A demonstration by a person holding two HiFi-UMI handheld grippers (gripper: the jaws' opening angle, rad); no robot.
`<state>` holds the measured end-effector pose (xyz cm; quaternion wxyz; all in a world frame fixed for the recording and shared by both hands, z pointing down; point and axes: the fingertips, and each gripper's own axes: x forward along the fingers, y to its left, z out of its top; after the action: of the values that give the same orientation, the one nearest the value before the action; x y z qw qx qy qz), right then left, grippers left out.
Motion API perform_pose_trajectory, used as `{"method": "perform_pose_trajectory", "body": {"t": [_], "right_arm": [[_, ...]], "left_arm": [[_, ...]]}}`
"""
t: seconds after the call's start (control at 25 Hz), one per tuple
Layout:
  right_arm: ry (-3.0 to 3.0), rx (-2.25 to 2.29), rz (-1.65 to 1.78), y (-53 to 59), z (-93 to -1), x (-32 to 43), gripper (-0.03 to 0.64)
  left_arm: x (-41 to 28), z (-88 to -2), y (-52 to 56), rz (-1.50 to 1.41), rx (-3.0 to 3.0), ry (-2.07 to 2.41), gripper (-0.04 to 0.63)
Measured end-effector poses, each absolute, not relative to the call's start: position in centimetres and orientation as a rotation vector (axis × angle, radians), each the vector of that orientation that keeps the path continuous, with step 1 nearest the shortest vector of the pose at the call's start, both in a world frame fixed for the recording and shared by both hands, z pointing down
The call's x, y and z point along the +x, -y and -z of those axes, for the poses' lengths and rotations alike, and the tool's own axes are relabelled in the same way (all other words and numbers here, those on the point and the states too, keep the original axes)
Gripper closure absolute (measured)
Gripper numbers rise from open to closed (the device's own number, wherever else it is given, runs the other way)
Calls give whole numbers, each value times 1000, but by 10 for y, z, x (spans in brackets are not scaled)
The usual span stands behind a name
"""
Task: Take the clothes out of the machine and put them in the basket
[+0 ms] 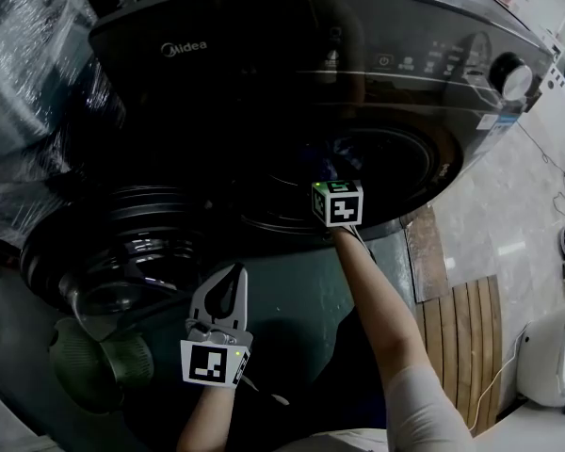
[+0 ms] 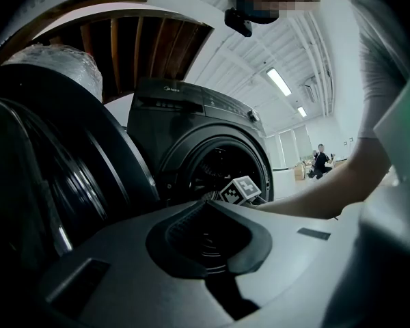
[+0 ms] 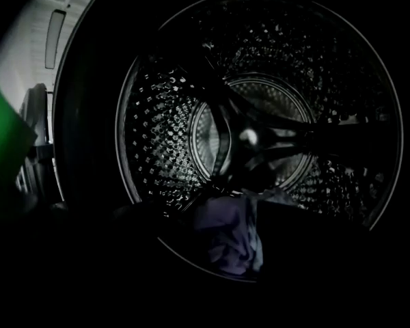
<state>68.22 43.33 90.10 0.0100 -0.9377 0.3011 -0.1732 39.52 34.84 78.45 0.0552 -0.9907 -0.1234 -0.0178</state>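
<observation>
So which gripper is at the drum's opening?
The right gripper: it is at the drum mouth, while the left gripper hangs outside, beside the open door.

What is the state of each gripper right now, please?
Left gripper: closed, holding nothing.
Right gripper: cannot be told, too dark; a purple cloth lies close ahead.

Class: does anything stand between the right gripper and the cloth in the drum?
Nothing visible does. The door hangs open to the left, the right gripper is at the drum mouth, and the cloth lies straight ahead.
</observation>
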Motion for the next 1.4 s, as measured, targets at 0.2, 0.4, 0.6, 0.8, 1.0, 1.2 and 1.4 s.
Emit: {"method": "perform_pose_trajectory", "body": {"t": [0.2,0.4,0.6,0.8,1.0,1.2,1.4], "right_arm": [[-948,-2949,539,-427,-902,697,184],[-968,-2910,572,-420,-905,704,183],[-966,-2911,624,-417,-914,716,184],[-950,-2857,645,-411,-921,723,189],[-904,-2880,679,-411,-932,729,229],[-842,-2904,700,-413,-937,728,300],[-768,-2958,701,-424,-943,732,431]], "left_arm": [[394,-786,-346,61,-3024,364,575],[391,-788,-345,66,-3019,364,575],[392,-789,-343,60,-3023,358,575],[389,-796,-341,147,-3024,344,575],[388,-795,-341,155,-3021,344,575],[384,-792,-341,153,-2990,336,575],[383,-793,-340,164,-3007,332,575]]}}
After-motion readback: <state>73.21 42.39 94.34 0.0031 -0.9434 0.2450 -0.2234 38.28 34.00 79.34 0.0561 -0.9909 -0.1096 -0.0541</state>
